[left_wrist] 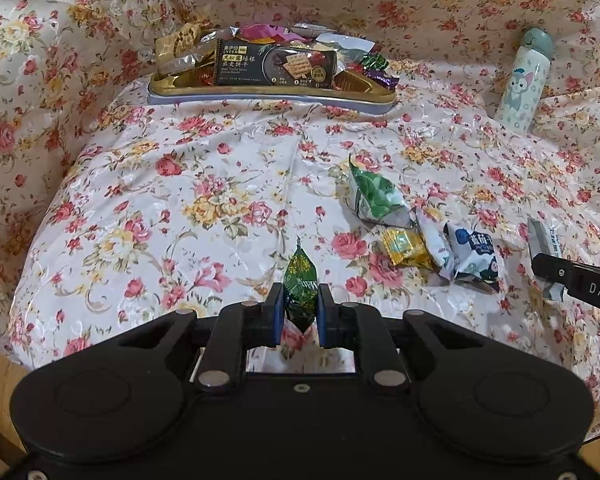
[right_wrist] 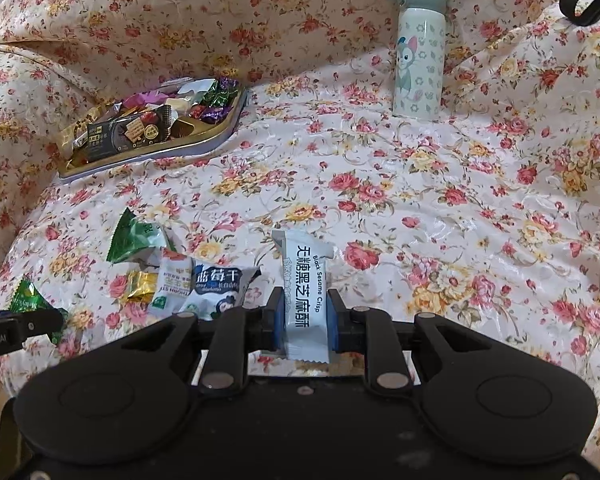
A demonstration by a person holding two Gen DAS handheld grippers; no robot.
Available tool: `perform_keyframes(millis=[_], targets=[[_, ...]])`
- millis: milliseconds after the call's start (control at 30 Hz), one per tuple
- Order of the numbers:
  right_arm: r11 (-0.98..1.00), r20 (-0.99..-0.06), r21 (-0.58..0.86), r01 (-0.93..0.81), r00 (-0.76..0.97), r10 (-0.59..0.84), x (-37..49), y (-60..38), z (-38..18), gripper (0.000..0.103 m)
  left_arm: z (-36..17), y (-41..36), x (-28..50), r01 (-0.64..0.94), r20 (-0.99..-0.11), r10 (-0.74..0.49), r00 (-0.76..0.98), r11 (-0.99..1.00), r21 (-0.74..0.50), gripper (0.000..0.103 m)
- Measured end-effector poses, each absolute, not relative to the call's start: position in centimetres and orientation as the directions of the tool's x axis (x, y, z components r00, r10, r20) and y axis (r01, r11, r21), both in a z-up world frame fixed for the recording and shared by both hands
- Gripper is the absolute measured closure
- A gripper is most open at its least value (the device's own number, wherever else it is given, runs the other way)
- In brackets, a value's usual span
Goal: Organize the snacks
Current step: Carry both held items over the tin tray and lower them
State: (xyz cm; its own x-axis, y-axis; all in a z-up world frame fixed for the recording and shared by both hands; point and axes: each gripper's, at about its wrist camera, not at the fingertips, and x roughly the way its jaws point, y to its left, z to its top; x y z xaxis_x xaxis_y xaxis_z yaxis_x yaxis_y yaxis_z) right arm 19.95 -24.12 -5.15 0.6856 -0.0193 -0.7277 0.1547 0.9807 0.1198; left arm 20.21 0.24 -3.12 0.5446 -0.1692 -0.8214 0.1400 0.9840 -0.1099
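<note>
My left gripper (left_wrist: 299, 304) is shut on a dark green candy (left_wrist: 300, 280) and holds it above the floral cloth. My right gripper (right_wrist: 305, 308) is shut on a white black sesame crisp packet (right_wrist: 304, 288). It shows at the right edge of the left wrist view (left_wrist: 540, 240). A gold tray (left_wrist: 260, 94) full of snacks, with a black biscuit pack (left_wrist: 276, 66) on top, sits at the back; it also shows in the right wrist view (right_wrist: 148, 152). Loose on the cloth lie a green-white packet (left_wrist: 374, 196), a yellow candy (left_wrist: 406, 248), a small white packet (left_wrist: 436, 246) and a blueberry packet (left_wrist: 474, 254).
A pale green bottle with a cartoon cat (right_wrist: 418, 52) stands at the back right. The floral cloth (right_wrist: 420, 200) rises in folds behind and at the left. A black strap (right_wrist: 588, 8) lies at the far right.
</note>
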Motion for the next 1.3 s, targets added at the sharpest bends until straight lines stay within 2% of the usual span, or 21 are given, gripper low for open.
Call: perform_keyframes(millis=[467,900,1300], targets=[[0.978,-0.708,0.144,0.152,0.706,-0.006,16.6,-23.9,-4.0,0.081,-1.3,0.0,17.4,0.141,-0.812,-0.152,0.563,0.986,-0.087,0.082],[0.976,-0.6,0.199,0.087,0.799,0.051,9.4,-22.3,0.4,0.081,2.1,0.5,11.3,0.152,-0.764,-0.154,0.627,0.986,-0.074,0.082],[0.962,-0.522,0.273,0.0,0.84,0.149,0.9,-21.4,2.2,0.081,2.5,1.6,5.0,0.159,-0.771,-0.198,0.606,0.979,-0.126,0.082]])
